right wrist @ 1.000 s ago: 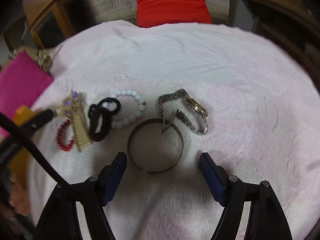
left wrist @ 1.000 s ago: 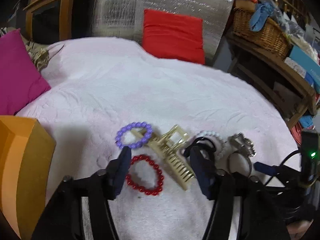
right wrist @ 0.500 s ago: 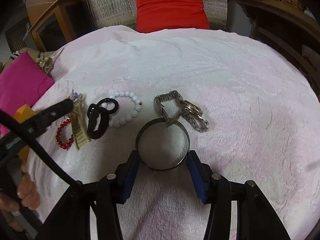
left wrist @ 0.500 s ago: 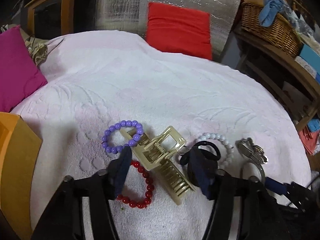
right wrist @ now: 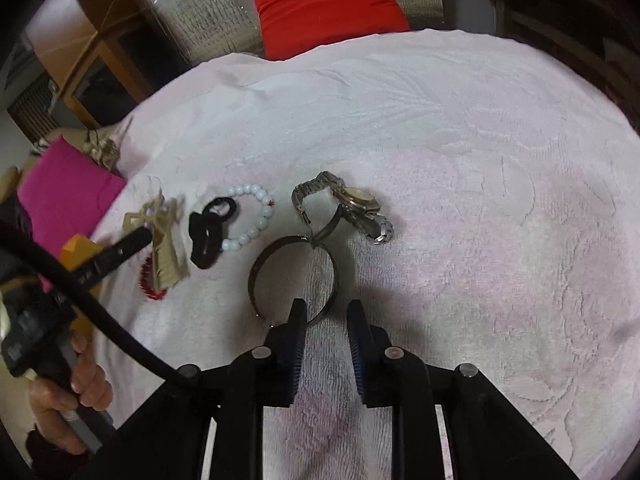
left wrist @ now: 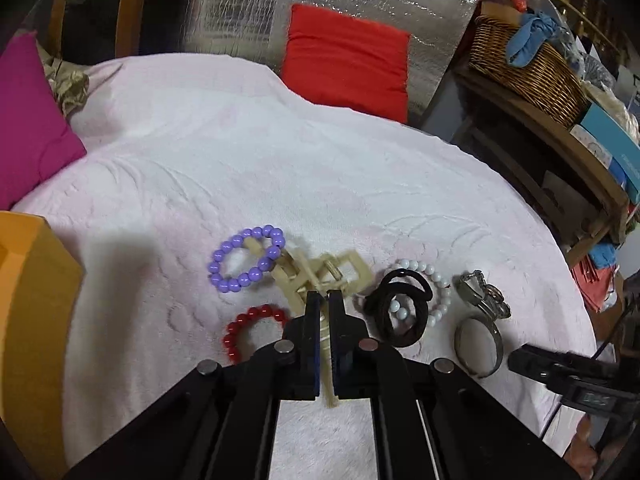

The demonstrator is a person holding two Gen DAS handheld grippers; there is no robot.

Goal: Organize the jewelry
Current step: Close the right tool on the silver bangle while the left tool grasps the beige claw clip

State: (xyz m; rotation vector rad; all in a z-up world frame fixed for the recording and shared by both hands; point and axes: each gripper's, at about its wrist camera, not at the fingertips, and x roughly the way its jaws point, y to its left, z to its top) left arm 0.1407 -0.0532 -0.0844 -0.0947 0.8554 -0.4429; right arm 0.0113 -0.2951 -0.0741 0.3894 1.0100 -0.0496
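On the pale pink textured bedspread (left wrist: pixel 320 184), the left gripper (left wrist: pixel 325 300) pinches the beige plastic claw hair clip (left wrist: pixel 320 272); its far end overlaps the purple bead bracelet (left wrist: pixel 246 260), which lifting may drag along; the right gripper (right wrist: pixel 326 312) straddles, half-closed, the silver metal bangle (right wrist: pixel 294 276), ungripped.

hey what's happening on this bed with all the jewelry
A person with two handheld grippers is sorting accessories on a pink blanket. The left gripper is shut on the beige hair claw. The right gripper has its jaws narrowed around the near rim of the metal bangle, apparently not yet clamped.
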